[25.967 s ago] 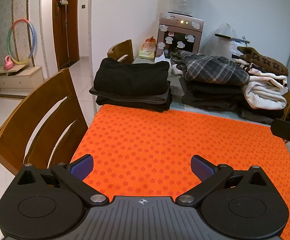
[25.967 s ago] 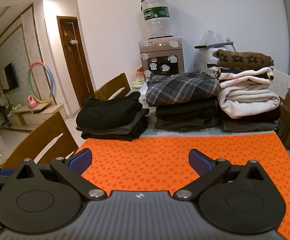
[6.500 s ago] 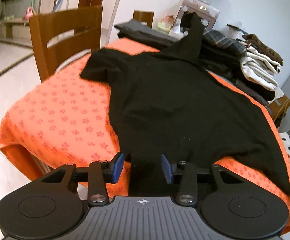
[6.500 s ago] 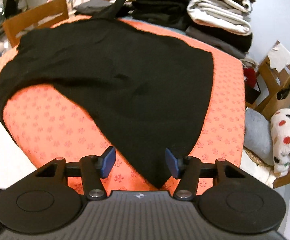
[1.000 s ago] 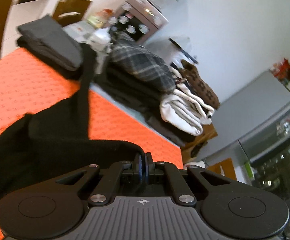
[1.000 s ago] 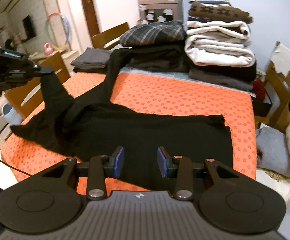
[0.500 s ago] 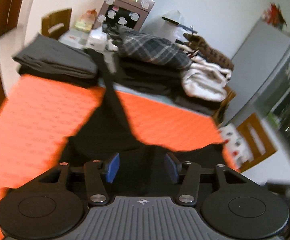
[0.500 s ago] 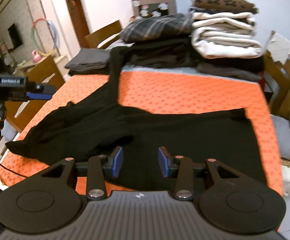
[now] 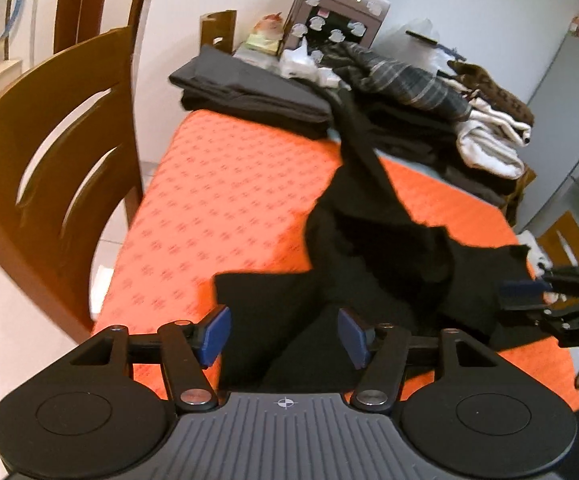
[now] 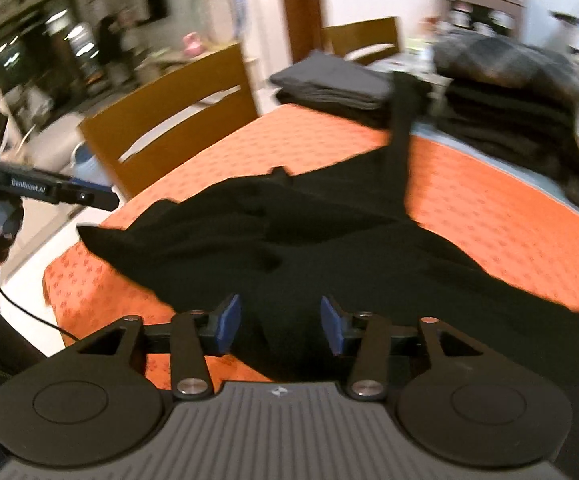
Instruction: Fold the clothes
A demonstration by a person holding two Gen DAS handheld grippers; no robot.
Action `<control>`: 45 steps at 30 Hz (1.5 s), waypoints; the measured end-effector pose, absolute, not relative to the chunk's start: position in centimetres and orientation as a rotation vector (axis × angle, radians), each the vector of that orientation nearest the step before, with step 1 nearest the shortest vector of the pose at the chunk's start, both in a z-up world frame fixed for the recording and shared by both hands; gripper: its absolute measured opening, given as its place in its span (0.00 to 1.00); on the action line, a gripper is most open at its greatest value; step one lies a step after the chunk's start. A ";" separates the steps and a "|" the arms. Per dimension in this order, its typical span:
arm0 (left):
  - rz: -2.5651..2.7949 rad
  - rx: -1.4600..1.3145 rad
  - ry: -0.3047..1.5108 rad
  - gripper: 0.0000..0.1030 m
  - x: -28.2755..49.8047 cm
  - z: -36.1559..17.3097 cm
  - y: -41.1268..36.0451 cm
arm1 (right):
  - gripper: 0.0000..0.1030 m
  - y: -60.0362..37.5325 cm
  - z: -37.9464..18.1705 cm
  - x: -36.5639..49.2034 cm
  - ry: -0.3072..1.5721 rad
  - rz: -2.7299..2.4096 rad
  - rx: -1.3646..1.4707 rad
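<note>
A black garment [image 9: 369, 264] lies spread and rumpled across the near half of a surface covered by an orange patterned cloth [image 9: 225, 184]. One long sleeve of the garment runs away from the viewer, up onto the piles of folded clothes at the far edge of the surface.

The left gripper [image 9: 283, 334] hovers at the near edge of the surface with its blue-padded fingers apart, holding nothing; the garment's near hem lies beneath the gap between them. The right gripper [image 10: 281, 324] is also parted and empty, positioned low over the garment's near edge. In the left wrist view the right gripper appears at the right side, just beside the garment's far corner.

At the far edge of the surface are a dark grey folded stack [image 9: 249, 88], a plaid garment [image 9: 405, 80] on top of dark clothes, and white folded clothes [image 9: 493, 144]. A wooden chair [image 9: 49, 160] stands at the left side of the surface. The right wrist view is blurred
</note>
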State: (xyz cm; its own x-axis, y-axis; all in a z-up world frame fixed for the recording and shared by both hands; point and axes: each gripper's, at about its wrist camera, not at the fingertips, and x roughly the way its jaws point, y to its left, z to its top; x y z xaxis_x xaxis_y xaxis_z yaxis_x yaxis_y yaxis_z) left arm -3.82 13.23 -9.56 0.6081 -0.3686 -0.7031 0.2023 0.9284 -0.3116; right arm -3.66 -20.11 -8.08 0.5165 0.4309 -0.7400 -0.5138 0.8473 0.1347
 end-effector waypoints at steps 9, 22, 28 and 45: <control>-0.389 -0.174 0.860 0.61 -5.0 -12.3 13.3 | 0.52 -17.2 -11.6 -2.1 0.883 0.569 -0.315; -0.438 -0.157 0.814 0.14 -2.9 -11.4 11.6 | 0.01 -28.5 -3.0 -3.9 0.671 0.146 -0.170; -0.456 -0.166 0.790 0.14 -2.0 -10.4 10.7 | 0.03 -32.9 -2.2 -4.1 0.714 0.106 -0.083; -0.353 -0.138 0.765 0.14 -3.5 -9.8 9.9 | 0.56 -30.0 -12.4 6.4 0.953 0.342 0.158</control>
